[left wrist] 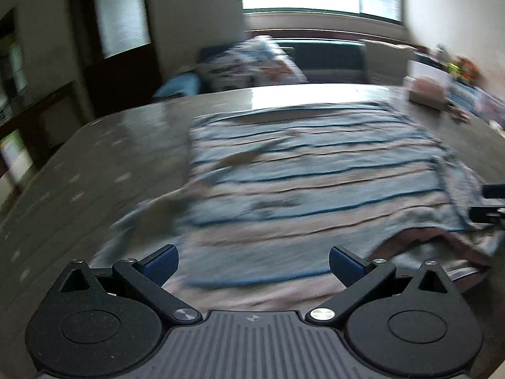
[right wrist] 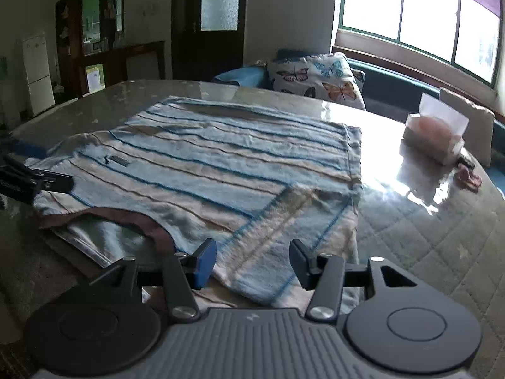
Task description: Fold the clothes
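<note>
A light blue and beige striped shirt (right wrist: 202, 164) with a brown collar (right wrist: 132, 218) lies flat on the table, its right sleeve (right wrist: 293, 221) folded in over the body. It also shows, blurred, in the left wrist view (left wrist: 315, 170). My left gripper (left wrist: 254, 263) is open and empty, just above the shirt's near left part. My right gripper (right wrist: 253, 260) is open and empty, over the folded sleeve's near edge. The left gripper's black body (right wrist: 28, 180) shows at the left edge of the right wrist view.
The table (right wrist: 426, 227) has a glossy quilted cover. A pink tissue box (right wrist: 435, 139) and a small pink object (right wrist: 470, 178) sit at its far right. Behind are a butterfly cushion (right wrist: 318, 79), a blue sofa and a bright window (right wrist: 416, 15).
</note>
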